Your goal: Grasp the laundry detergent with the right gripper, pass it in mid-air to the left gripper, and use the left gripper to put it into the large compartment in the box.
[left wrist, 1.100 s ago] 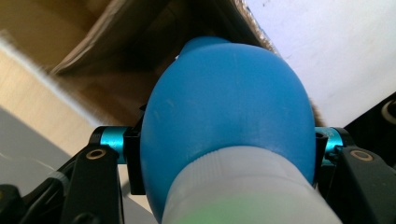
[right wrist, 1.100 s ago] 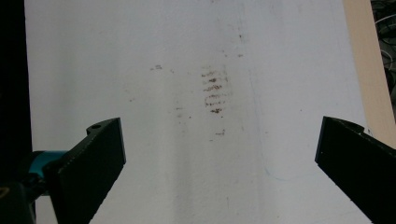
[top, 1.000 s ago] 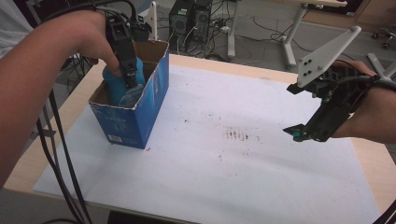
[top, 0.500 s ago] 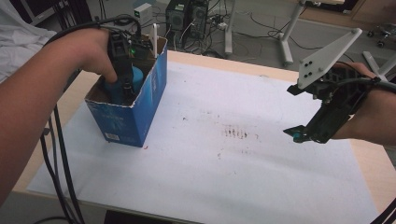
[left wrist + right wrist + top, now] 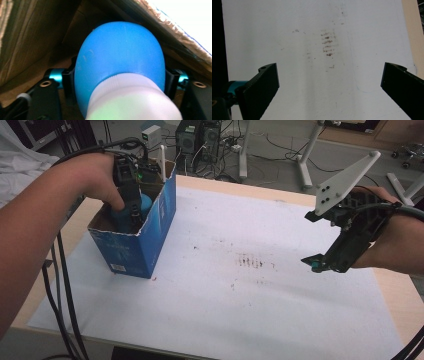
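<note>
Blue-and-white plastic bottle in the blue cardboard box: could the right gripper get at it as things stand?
Probably not directly: the left gripper sits in the blue cardboard box around the blue-and-white plastic bottle, filling its open top, while the right gripper hangs open, well away.

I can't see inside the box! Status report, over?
Left claw inside blue box, jaws just been opening, blue-and-white bottle between them. Right claw open, empty, above white sheet. Box walls tight around bottle.
</note>
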